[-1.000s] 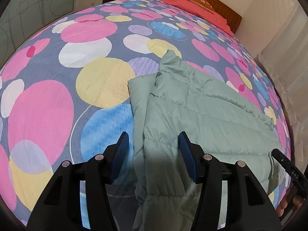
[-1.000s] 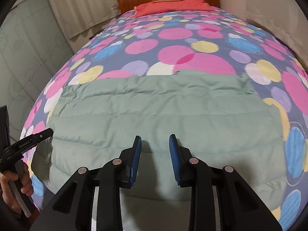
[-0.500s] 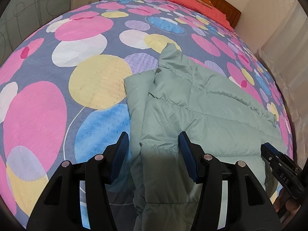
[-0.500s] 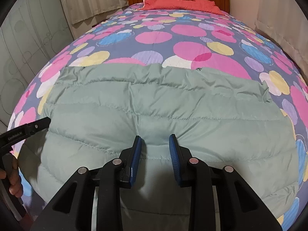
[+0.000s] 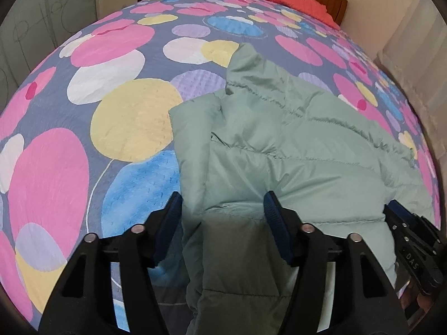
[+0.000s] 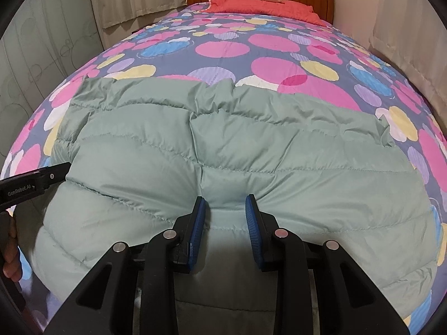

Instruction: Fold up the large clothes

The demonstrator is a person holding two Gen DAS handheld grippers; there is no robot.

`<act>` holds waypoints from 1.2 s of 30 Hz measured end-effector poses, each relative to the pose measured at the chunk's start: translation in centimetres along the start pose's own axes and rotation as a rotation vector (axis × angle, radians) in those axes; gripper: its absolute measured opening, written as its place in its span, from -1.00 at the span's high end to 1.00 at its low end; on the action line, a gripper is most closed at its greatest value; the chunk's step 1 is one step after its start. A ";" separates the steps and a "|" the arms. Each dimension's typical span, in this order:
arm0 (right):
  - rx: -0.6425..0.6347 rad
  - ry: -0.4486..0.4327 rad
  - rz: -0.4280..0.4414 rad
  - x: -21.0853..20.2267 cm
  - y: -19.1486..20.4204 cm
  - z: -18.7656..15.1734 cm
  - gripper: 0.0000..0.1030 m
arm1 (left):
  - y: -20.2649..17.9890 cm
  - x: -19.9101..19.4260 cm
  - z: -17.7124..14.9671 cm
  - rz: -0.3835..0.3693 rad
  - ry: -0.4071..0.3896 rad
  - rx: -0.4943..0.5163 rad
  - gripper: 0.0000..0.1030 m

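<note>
- Pale green quilted down jacket (image 6: 223,145) spread flat on the bed's grey cover with pink, yellow and blue circles (image 5: 69,128), near edge hanging over the foot of the bed.
- Left gripper (image 5: 222,223) set over the jacket's near left corner, blue pads standing well apart and just widened further; fabric between them, not pinched.
- Right gripper (image 6: 225,223) pressed down into the jacket's near edge toward the middle, jaws narrowly apart, padding bulging up between them; looks like a light clamp on the puffy fabric, though firmness of hold hard to judge.
- Step in hand, most likely: taking the near hem at two points to lift it over toward the headboard.
- Worth doing well: lower the left pads further past the edge, so both layers at the corner get caught, not just the top shell.
- Close fully before lifting; slippery shell and soft filling likely to slide out of a shallow bite.
- Raise both ends together, level, to keep the crease straight.
</note>
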State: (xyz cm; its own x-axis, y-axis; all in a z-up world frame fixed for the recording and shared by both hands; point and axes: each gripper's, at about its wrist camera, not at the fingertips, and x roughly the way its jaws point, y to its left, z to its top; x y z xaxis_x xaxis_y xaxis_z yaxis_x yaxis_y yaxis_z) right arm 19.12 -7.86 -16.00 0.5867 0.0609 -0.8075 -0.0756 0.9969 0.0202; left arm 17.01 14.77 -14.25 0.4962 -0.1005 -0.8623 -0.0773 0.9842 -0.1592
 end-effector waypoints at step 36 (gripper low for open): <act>0.192 -0.114 -0.004 -6.8 -11.9 -1.2 0.40 | -12.7 -11.2 2.2 -0.124 -0.202 0.205 0.83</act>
State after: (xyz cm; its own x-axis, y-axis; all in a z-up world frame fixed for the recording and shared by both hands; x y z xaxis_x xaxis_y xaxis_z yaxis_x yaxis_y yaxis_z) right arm 15.06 -20.18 -11.50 0.6748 0.0515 -0.7362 0.0756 0.9875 0.1383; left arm 14.30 3.67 -1.49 0.6542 -0.2105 -0.7264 0.1599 0.9773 -0.1392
